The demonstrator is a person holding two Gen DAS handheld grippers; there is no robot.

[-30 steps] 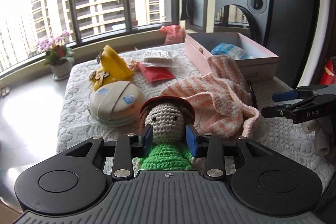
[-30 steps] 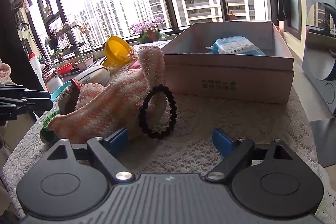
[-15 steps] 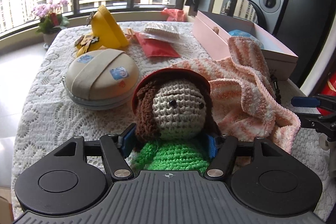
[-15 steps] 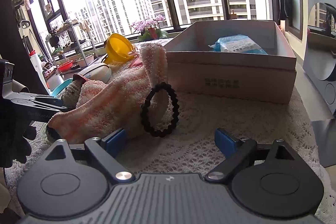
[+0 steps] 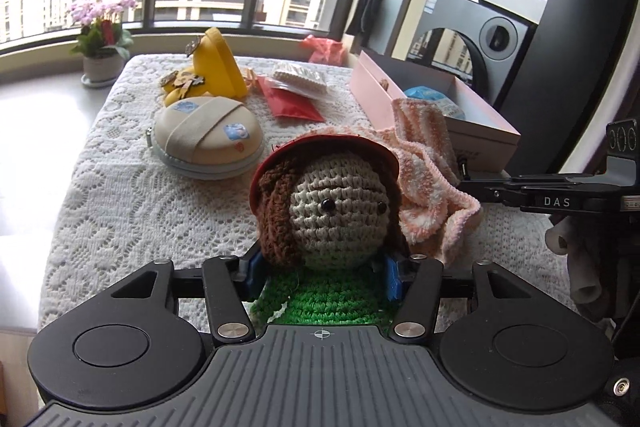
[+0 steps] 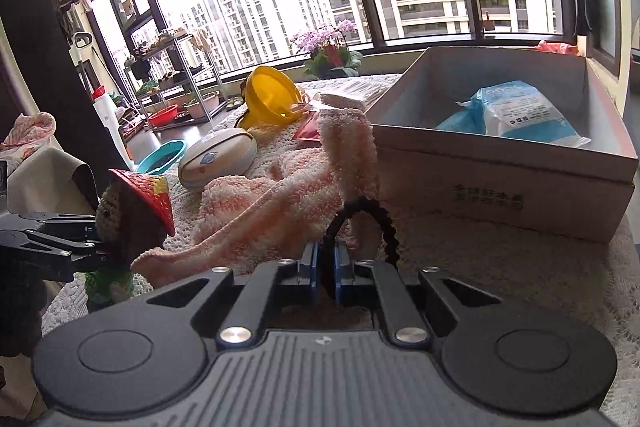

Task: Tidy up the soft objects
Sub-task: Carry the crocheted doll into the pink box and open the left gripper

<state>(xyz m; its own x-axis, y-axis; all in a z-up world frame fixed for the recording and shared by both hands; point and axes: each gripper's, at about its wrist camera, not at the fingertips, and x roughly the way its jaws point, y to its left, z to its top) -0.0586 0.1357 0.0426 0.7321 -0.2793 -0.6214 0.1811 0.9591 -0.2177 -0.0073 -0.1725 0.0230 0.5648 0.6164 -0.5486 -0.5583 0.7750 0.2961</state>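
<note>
- Left wrist view: left gripper (image 5: 322,277) was clamped on the crochet doll (image 5: 334,211) at the neck, blue pads (image 5: 251,275) pressed in on both sides just under the head, green body running back toward the camera.
- Doll sat upright in the grip, red hat on, face forward; from the right wrist view it appeared lifted clear of the lace tablecloth (image 5: 132,195), though its base was hard to see.
- Right wrist view: right gripper (image 6: 325,271) was closed on the black scrunchie (image 6: 370,223), jaws nearly together, the loop standing up from between them.
- Scrunchie touched the pink-striped knit cloth (image 6: 280,203), which lay crumpled on the table with one end draped against the box wall.
- Open pink box (image 6: 520,183) stood just beyond the cloth, a blue packet (image 6: 516,115) already inside; likely the drop target.
- Farther off: beige round case (image 5: 208,137), yellow toy (image 5: 216,71), red pouch (image 5: 294,103).
- Step judged: both soft items gripped, carry to box next.
- To do it well: raise the scrunchie straight off first so it does not drag the knit cloth along; keep the doll squeeze steady, since a soft neck can slip; clear the box rim before releasing, one hand at a time so the tongs do not collide.
</note>
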